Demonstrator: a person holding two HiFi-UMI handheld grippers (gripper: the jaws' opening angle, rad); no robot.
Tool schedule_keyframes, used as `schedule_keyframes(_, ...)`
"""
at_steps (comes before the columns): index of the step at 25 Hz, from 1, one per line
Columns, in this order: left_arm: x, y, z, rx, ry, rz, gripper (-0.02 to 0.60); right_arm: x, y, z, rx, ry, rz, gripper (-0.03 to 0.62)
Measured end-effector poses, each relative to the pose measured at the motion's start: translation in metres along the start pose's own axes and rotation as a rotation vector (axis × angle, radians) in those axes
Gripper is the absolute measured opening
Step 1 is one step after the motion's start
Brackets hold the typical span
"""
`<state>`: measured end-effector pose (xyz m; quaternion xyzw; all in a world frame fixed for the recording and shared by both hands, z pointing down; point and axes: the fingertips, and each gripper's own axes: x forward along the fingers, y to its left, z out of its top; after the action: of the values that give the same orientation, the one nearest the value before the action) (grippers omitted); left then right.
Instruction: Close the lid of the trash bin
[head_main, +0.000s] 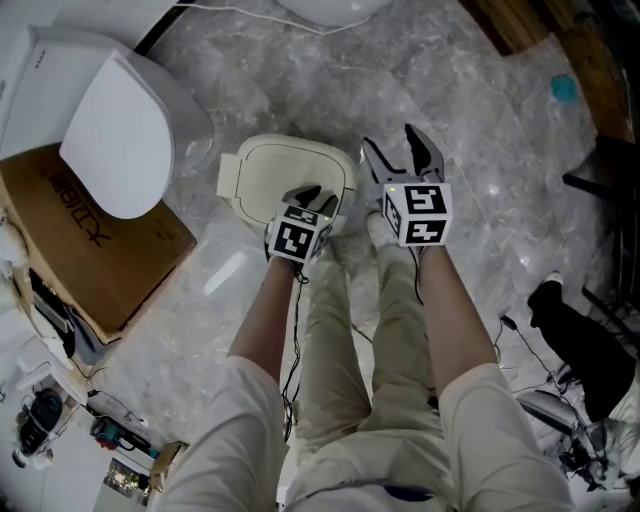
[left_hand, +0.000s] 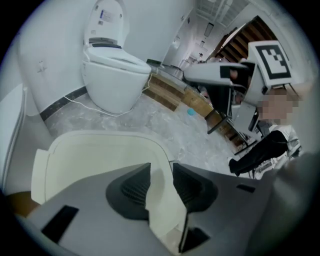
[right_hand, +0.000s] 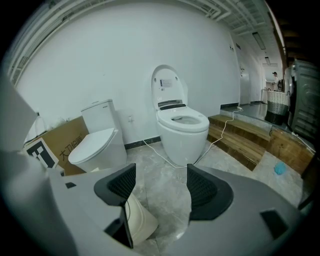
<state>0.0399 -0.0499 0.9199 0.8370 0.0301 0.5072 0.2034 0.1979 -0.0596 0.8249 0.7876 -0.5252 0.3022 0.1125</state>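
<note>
The cream trash bin (head_main: 262, 205) stands on the marble floor at the person's feet, its lid (head_main: 290, 172) facing up with the hinge tab at the left. My left gripper (head_main: 310, 197) is at the lid's near right edge. In the left gripper view the lid's rim (left_hand: 161, 200) fills the gap between the jaws of the left gripper (left_hand: 161, 182), and both pads press on it. Whether the lid sits fully down I cannot tell. My right gripper (head_main: 395, 152) hovers open over the floor just right of the bin. In the right gripper view the right gripper (right_hand: 156, 187) holds nothing, and the bin (right_hand: 141, 224) shows low at the left.
A white toilet with its lid down (head_main: 120, 130) and a cardboard box (head_main: 95, 245) stand at the left. A second toilet (right_hand: 181, 125) with a white cable (right_hand: 160, 152) is beyond the bin. Wooden planks (right_hand: 240, 137) and black gear (head_main: 585, 345) lie to the right.
</note>
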Motion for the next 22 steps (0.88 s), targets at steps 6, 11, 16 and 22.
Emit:
schedule_keyframes(6, -0.133, -0.004, 0.092, -0.100, -0.368, 0.113, 0.130, -0.042, 0.017, 0.076, 0.039, -0.084, 0.052, 0.317)
schedule_keyframes(11, -0.290, -0.044, 0.143, -0.100, -0.544, 0.236, 0.127, -0.121, 0.069, 0.158, -0.056, -0.109, 0.168, 0.286)
schedule_keyframes(16, -0.437, -0.111, 0.175, -0.036, -0.738, 0.405, 0.073, -0.220, 0.119, 0.241, -0.152, -0.176, 0.261, 0.215)
schedule_keyframes(22, -0.521, -0.163, 0.185, -0.012, -0.896, 0.519, 0.000, -0.296, 0.166, 0.307, -0.302, -0.279, 0.333, 0.107)
